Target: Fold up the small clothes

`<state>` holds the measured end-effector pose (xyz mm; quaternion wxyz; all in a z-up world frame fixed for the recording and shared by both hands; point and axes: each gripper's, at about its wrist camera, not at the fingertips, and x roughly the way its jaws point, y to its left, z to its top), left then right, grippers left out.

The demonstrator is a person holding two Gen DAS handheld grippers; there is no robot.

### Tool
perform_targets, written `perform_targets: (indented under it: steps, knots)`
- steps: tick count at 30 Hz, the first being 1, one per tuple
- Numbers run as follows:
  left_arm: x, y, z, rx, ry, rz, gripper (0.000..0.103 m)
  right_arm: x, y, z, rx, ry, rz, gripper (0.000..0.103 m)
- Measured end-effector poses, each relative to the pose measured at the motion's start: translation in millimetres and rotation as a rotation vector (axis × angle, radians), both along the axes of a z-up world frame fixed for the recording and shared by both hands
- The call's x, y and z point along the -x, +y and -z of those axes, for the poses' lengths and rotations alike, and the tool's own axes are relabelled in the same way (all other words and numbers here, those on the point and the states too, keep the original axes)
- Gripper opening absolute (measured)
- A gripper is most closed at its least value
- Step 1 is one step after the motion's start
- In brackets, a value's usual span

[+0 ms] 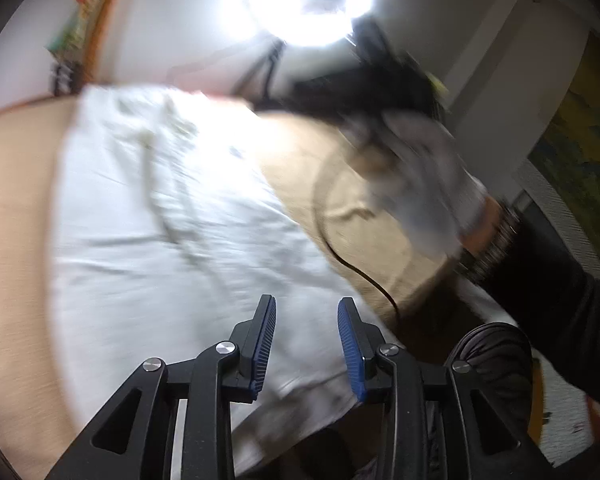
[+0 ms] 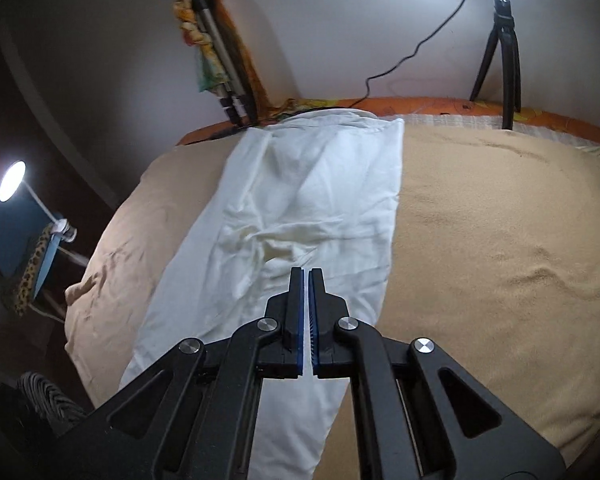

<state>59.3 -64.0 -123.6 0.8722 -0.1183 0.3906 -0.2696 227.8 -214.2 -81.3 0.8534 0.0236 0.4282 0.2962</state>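
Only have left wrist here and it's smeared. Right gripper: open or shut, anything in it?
Observer: Shut. The right gripper has its pads together over the white garment, and no cloth shows between them.
Operator: How's the garment lying?
Observer: As one long strip on the tan blanket. Its far end reaches the folded tripod that leans on the wall.
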Motion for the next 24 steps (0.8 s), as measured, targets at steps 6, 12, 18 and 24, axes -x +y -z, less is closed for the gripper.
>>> perform_targets:
  steps: [6,12,18,24]
  knots:
    - [24,54,6,-0.082,0.001,-0.153,0.035,85,12,18,0.04,0.024,-0.089,0.003]
    - [28,74,39,-0.076,0.082,-0.185,0.035,134,1,64,0.08,0.113,-0.073,0.003]
    - [51,70,52,-0.133,0.074,-0.159,0.035,177,-22,78,0.135,0.087,-0.007,0.003]
    - [66,74,49,-0.134,0.09,-0.154,0.035,214,-21,54,0.258,0.027,0.094,0.003]
